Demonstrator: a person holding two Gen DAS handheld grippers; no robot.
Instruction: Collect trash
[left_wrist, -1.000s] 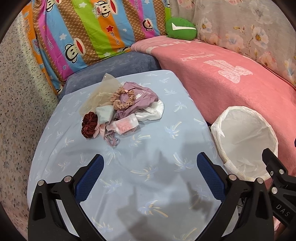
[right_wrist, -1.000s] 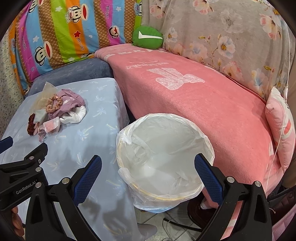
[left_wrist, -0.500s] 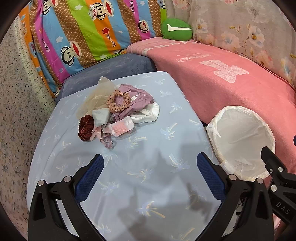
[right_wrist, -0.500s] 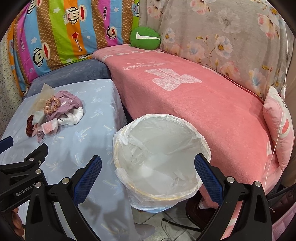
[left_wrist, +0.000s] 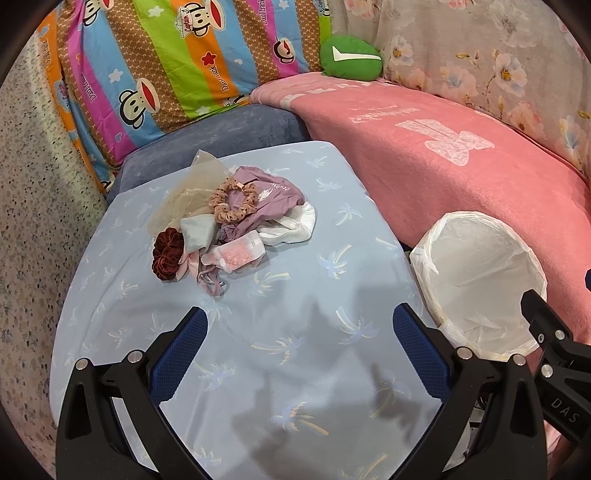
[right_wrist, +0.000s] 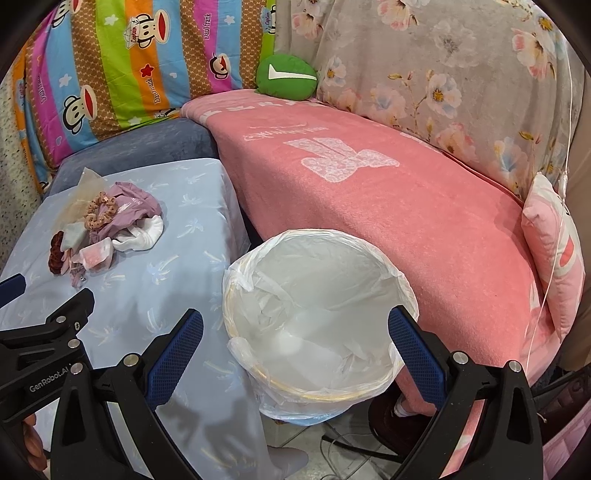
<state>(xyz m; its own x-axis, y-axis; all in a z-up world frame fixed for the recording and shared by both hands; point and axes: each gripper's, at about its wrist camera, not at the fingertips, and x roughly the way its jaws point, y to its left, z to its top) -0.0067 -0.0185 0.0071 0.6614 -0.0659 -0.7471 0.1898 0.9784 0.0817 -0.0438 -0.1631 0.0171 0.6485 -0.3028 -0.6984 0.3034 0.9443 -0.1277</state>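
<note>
A pile of trash (left_wrist: 236, 221) lies on the light blue table (left_wrist: 295, 369): a purple cloth, a tan scrunchie (left_wrist: 233, 199), a dark red scrunchie (left_wrist: 168, 254), a pink packet (left_wrist: 238, 254), white cloth and a clear wrapper. The pile also shows in the right wrist view (right_wrist: 107, 229). A white-lined bin (right_wrist: 317, 332) stands right of the table, between it and the sofa; it shows in the left wrist view too (left_wrist: 480, 280). My left gripper (left_wrist: 299, 343) is open and empty, above the table short of the pile. My right gripper (right_wrist: 295, 347) is open and empty over the bin.
A sofa with a pink blanket (right_wrist: 388, 192) runs behind and right of the bin. A monkey-print cushion (left_wrist: 177, 62), a green cushion (right_wrist: 286, 76) and a pink pillow (right_wrist: 554, 251) lie on it. Cables lie on the floor (right_wrist: 351, 443) under the bin.
Both grippers have drawn back and up slightly, so the pile and bin look a little smaller and farther. Nothing has been taken hold of.
</note>
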